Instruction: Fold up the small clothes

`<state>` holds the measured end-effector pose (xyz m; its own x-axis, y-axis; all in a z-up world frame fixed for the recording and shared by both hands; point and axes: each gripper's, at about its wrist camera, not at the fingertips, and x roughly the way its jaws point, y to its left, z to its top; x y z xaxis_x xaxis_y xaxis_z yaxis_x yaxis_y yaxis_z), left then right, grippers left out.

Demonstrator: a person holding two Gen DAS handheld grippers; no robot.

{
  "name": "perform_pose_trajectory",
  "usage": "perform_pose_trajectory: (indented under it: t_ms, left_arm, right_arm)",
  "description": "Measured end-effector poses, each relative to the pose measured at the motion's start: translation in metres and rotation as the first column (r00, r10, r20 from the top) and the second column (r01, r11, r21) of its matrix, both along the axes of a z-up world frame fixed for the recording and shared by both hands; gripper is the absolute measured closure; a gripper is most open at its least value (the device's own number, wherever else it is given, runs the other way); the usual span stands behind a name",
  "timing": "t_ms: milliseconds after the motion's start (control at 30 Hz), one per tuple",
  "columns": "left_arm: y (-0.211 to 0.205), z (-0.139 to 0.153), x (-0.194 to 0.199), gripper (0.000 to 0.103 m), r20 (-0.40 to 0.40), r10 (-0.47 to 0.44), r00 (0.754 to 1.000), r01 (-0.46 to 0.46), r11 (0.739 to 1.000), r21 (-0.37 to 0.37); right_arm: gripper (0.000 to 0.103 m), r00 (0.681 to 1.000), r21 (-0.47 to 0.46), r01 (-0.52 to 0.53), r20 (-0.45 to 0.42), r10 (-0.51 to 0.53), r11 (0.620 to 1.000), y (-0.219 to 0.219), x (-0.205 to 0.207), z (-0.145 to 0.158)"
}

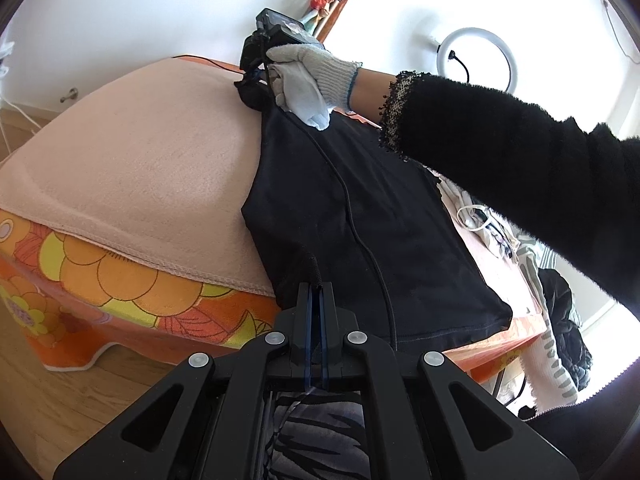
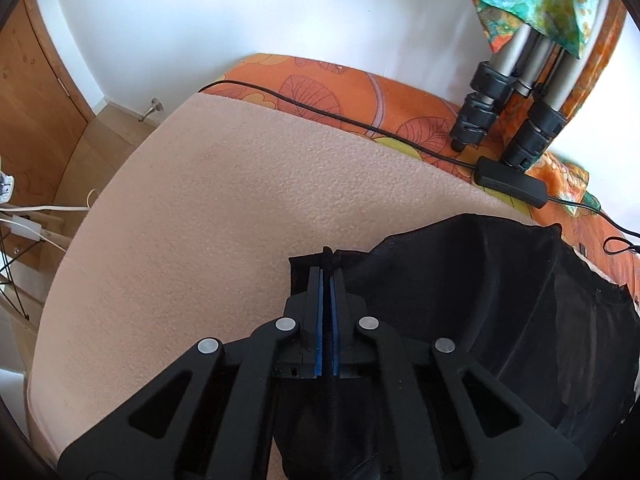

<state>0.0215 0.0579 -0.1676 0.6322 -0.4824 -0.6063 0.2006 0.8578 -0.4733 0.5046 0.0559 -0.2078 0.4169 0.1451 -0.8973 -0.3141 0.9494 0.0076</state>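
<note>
Left wrist view: left tool (image 1: 317, 286) clenched on near hem of black garment (image 1: 360, 216), spread over pink blanket (image 1: 140, 176); blanket bare to the left; gloved hand (image 1: 308, 80) at far corner.

Right wrist view: right tool (image 2: 327, 272) clenched on garment's (image 2: 500, 300) corner; cable (image 2: 320, 114) along blanket's (image 2: 220, 220) far edge.

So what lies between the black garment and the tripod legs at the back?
In the right wrist view, between the black garment and the tripod legs lie a strip of pink blanket, the orange floral cover, and a black cable with its inline box.
</note>
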Motion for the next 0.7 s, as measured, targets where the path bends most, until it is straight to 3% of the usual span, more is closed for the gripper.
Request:
perform_pose_trajectory:
  t_ms: [400,467,700]
  left_arm:
    - [-0.040,0.019,-0.006,0.102,0.056,-0.145,0.988,0.139,0.985,0.101]
    - [-0.051,0.019,-0.006,0.102,0.055,-0.184,0.981,0.176,0.977,0.122]
    - [-0.082,0.010,-0.008,0.102,0.027,-0.274,0.961,0.266,0.951,0.160]
  right_arm:
    - [0.100,0.980,0.198,0.138,0.114,-0.163,0.970,-0.121,-0.014,0.071]
    - [0.100,0.974,0.224,0.174,0.103,-0.201,0.959,-0.150,-0.018,0.073]
    - [0.100,0.948,0.183,0.292,0.076,-0.309,0.939,-0.222,-0.028,0.054]
